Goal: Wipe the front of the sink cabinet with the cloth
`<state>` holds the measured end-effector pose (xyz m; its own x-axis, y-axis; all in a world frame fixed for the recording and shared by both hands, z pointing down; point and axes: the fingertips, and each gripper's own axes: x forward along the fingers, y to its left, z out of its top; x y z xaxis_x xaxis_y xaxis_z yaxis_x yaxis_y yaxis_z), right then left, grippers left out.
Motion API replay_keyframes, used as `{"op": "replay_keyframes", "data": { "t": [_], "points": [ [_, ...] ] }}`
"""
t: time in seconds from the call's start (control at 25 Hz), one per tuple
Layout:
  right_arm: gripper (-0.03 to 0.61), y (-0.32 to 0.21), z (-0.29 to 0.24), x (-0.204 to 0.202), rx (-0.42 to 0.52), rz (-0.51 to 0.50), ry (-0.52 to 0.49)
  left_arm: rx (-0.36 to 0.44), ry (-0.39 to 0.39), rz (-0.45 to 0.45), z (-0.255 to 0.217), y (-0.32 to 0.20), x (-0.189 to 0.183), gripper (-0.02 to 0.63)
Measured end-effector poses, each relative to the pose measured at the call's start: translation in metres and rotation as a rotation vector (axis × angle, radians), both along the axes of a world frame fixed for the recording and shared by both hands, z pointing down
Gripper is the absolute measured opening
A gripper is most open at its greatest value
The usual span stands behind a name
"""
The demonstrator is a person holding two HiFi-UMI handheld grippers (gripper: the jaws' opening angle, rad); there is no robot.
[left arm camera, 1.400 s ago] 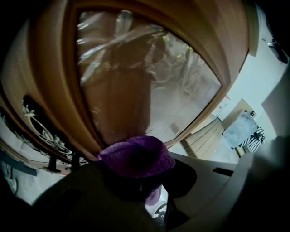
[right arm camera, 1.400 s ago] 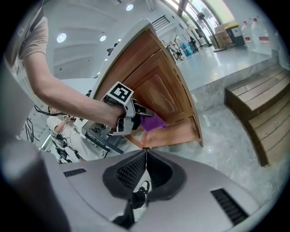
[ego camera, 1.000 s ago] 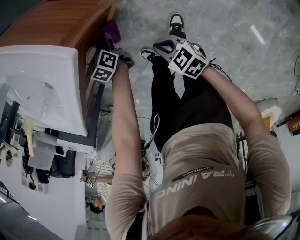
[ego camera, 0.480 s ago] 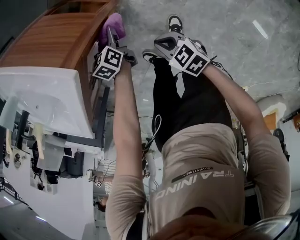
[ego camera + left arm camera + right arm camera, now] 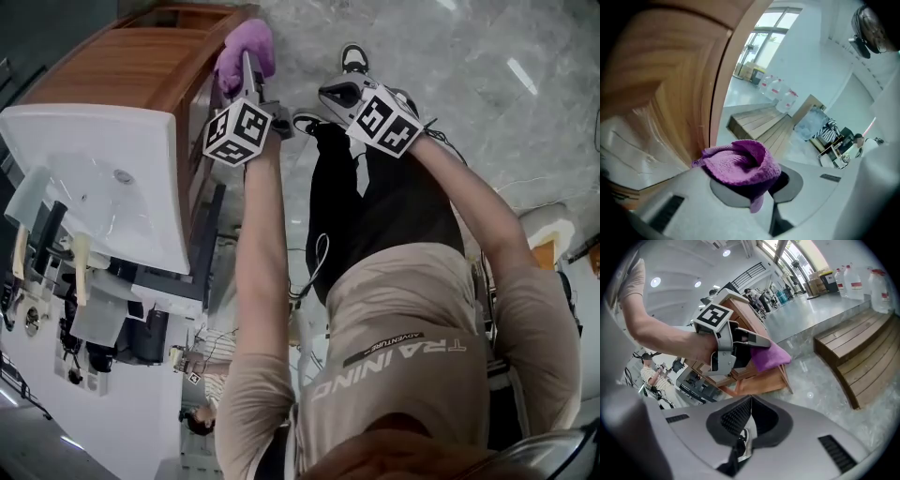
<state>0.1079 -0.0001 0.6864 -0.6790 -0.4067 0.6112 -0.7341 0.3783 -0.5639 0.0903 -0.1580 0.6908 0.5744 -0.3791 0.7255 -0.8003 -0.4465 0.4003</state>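
- The left claw (image 5: 251, 89) is clamped on a purple cloth (image 5: 246, 49), which sits bunched at its very tip and spills over both jaws.
- What matters for the wipe: the wooden sink cabinet (image 5: 131, 66) lies to the left of that cloth, with its front panel running lengthwise away from the person. In the left gripper view the cloth's left edge is right beside the wood grain. I cannot tell whether it is actually pressed on.
- The cloth is near the cabinet's far corner, well past the white sink (image 5: 84, 169) that sits on top.
- The left arm is stretched out almost straight, with the claw pointing forward alongside the panel rather than into it. My guess is that the next stroke needs the cloth leaned leftward onto the wood and then drawn along it.
- The right claw (image 5: 750, 399) has its jaws together on nothing. It hangs just to the right of the left one, away from the cabinet, with that arm also extended. The left is clearly the nearer, working hand.
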Motion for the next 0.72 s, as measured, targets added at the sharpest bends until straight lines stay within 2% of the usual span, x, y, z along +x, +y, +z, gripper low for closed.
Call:
{"op": "replay_keyframes", "data": {
  "t": [0.12,0.24,0.36,0.48,0.6,0.72],
  "points": [
    [0.012,0.011,-0.018,-0.008,0.012,-0.031,0.026,0.024,0.023,0.038,-0.026,0.02,-0.003,0.049],
    [0.012,0.019,-0.041,-0.014,0.0,0.004,0.04,0.049,0.024,0.047,-0.049,0.043,-0.023,0.049],
    [0.012,0.031,-0.072,-0.025,-0.009,0.046,0.041,0.02,0.045,0.007,-0.072,0.074,-0.056,0.049],
    [0.012,0.044,-0.105,-0.042,-0.005,0.044,0.047,-0.018,0.055,-0.036,-0.101,0.105,-0.092,0.049],
    [0.012,0.043,-0.138,-0.059,0.021,0.024,0.067,0.005,0.078,-0.085,-0.14,0.119,-0.124,0.049],
    [0.012,0.032,-0.172,-0.074,0.065,0.017,0.079,0.068,0.088,-0.107,-0.183,0.122,-0.15,0.049]
  ]
}}
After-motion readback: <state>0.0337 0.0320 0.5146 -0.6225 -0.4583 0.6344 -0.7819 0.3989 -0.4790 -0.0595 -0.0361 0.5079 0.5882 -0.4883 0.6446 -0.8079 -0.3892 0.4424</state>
